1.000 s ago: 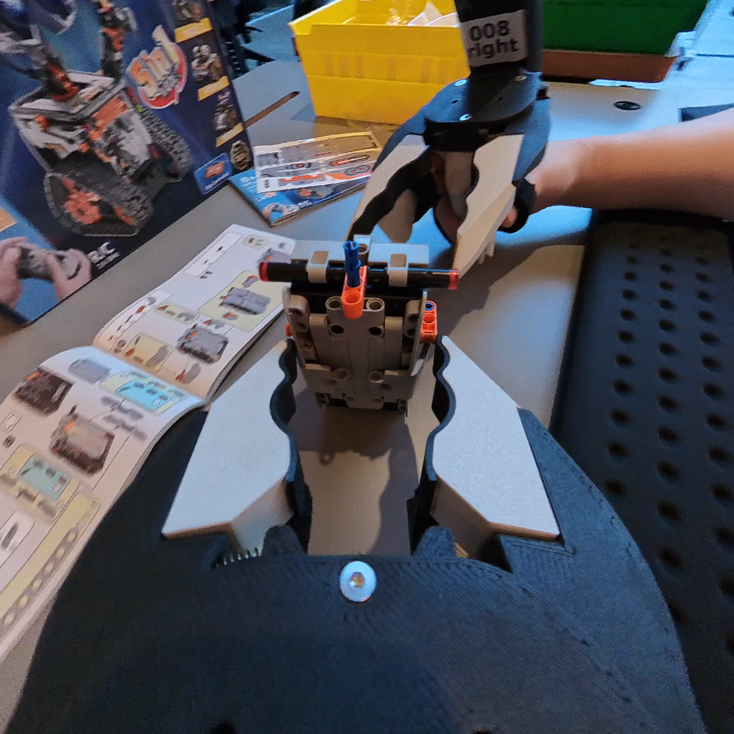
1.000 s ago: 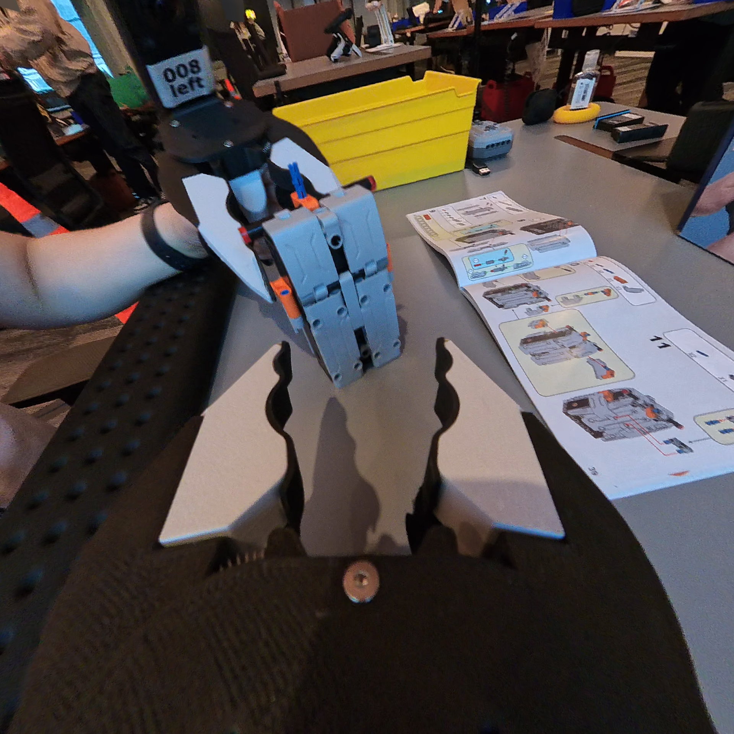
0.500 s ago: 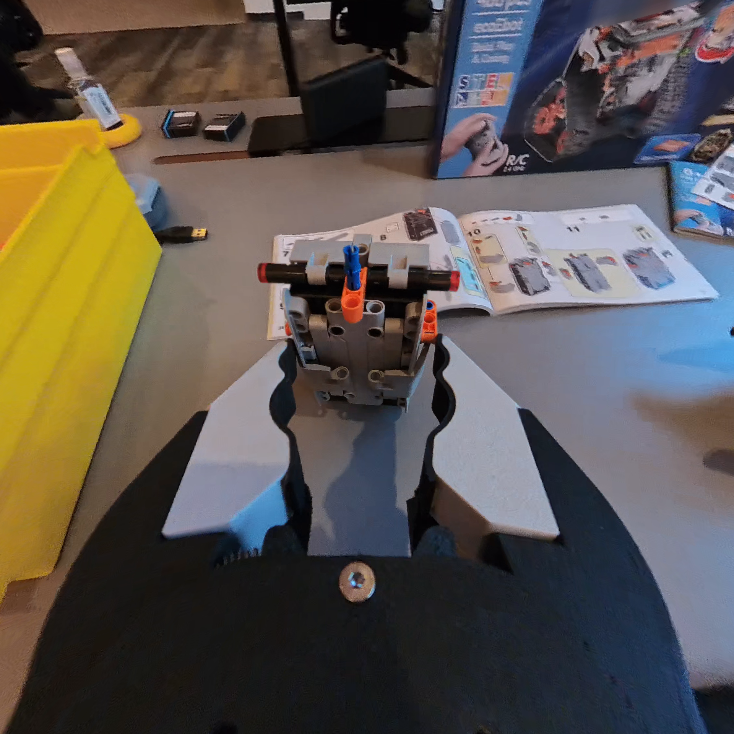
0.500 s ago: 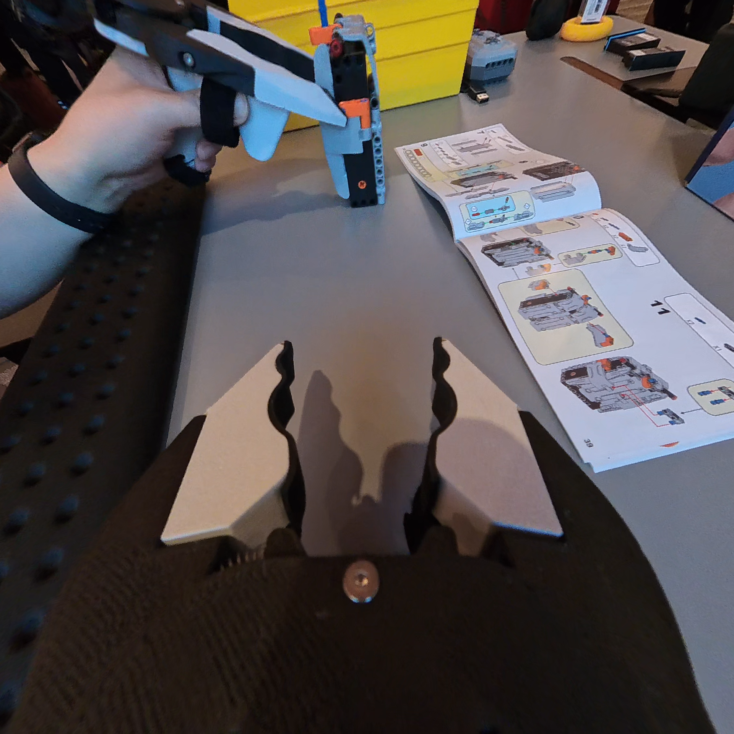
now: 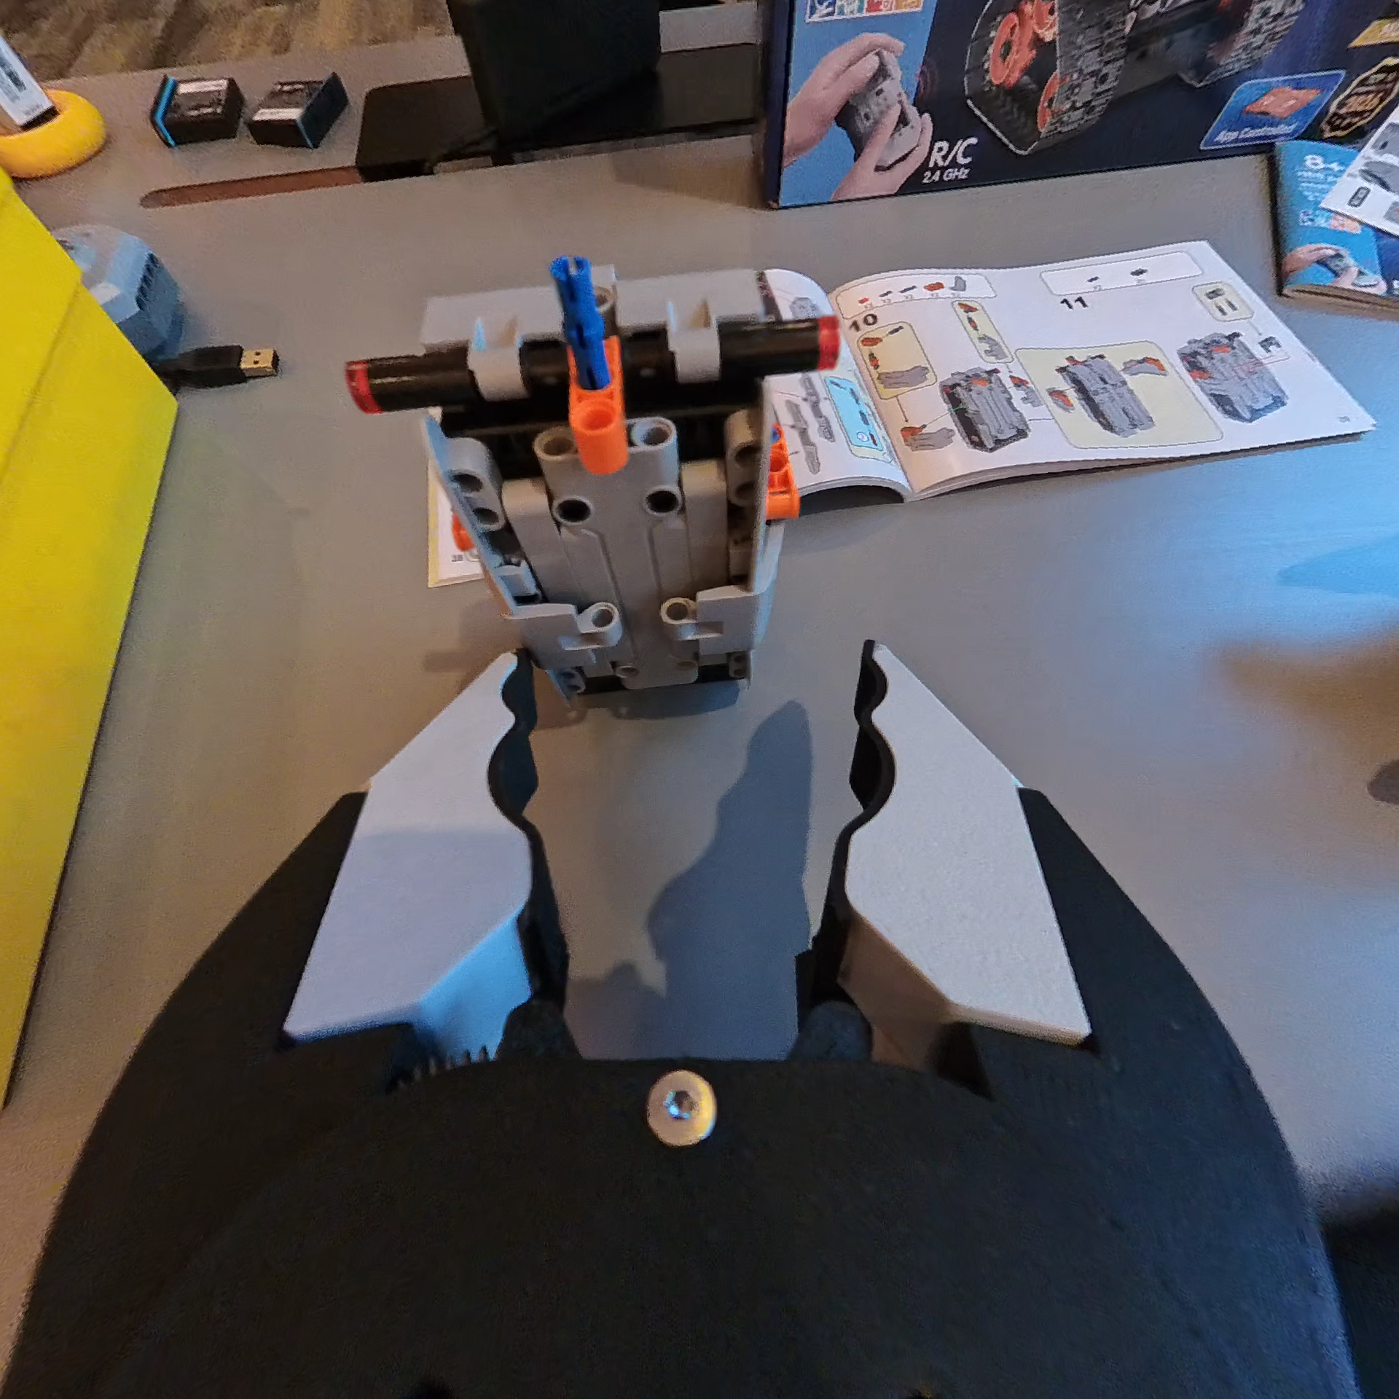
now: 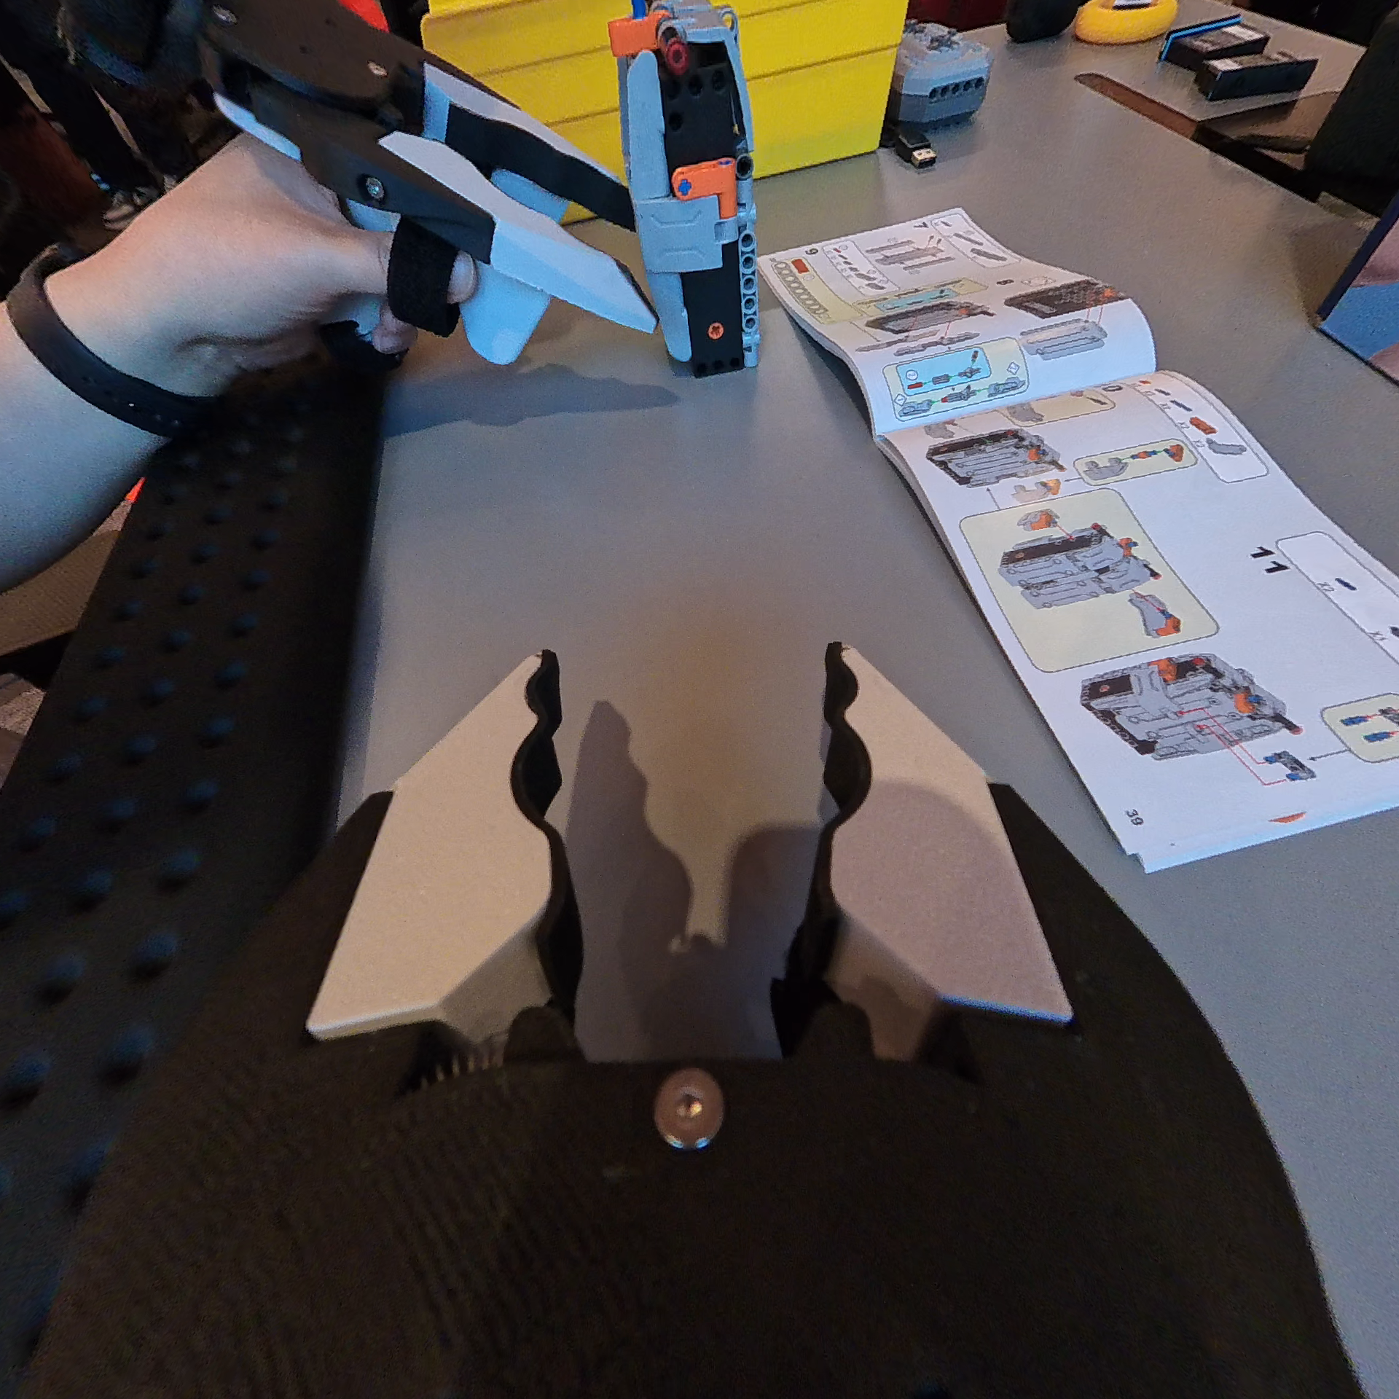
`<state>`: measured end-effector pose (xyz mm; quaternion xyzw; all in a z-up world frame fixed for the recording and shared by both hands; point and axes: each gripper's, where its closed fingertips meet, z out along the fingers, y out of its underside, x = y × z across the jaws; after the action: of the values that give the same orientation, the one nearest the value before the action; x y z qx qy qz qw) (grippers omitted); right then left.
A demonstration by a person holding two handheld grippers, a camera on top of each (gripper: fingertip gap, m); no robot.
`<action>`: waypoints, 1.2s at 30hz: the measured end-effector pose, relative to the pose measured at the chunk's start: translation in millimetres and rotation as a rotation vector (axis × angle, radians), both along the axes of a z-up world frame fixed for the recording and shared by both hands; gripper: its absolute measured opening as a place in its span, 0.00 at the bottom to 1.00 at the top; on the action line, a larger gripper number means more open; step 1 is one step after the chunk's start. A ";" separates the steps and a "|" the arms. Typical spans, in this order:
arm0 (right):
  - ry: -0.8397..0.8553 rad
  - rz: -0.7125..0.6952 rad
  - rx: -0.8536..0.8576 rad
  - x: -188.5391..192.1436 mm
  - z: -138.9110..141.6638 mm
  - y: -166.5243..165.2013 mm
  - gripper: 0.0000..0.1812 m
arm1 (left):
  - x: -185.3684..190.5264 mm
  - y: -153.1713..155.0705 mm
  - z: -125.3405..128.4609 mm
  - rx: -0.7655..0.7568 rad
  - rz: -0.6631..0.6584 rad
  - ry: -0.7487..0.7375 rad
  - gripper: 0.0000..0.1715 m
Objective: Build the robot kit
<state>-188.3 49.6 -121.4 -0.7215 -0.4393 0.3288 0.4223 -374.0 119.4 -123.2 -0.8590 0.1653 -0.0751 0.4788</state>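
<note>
The brick-built block [image 5: 621,522] stands upright on the grey table [image 5: 1060,681], towards its far edge, grey panels over a black core, a black rod with red ends across its top and a blue pin poking up from an orange connector. The left gripper [image 5: 693,674] sits right at its foot, jaws parted, one fingertip [image 5: 507,681] about level with the block's lower corner and the other clear of it; from the side, in the right wrist view, its tips [image 6: 628,303] look to be just touching or just short of the grey face, hard to say which. The block looks light, rigid and snap-fitted, so the flat grey sides seem the safest place to grip; the rod and pin would likely pop off. The right gripper [image 6: 689,666] hangs well back over bare table, spread wide and empty. An open instruction booklet [image 6: 1098,575] lies beside the block, a yellow bin [image 6: 817,83] behind it, a printed box [image 5: 1060,91] at the table's far edge.
</note>
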 end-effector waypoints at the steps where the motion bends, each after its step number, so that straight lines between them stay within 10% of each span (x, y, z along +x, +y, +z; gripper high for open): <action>1: 0.006 -0.002 -0.005 0.4 0.8 -0.3 0.39 | -1.6 0.3 -0.6 -0.007 -0.002 0.000 0.47; 13: 0.059 -0.012 -0.100 -0.6 3.4 -4.9 0.37 | -4.3 -7.6 -20.1 -0.098 -0.073 0.170 0.29; 36: 0.046 -0.011 -0.151 2.4 0.3 -6.4 0.34 | -16.3 11.2 -22.2 -0.034 -0.115 0.154 0.28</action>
<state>-186.0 43.1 -121.1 -0.7460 -0.3993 0.3751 0.3786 -390.3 130.5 -145.5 -0.8593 0.2493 -0.0388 0.4449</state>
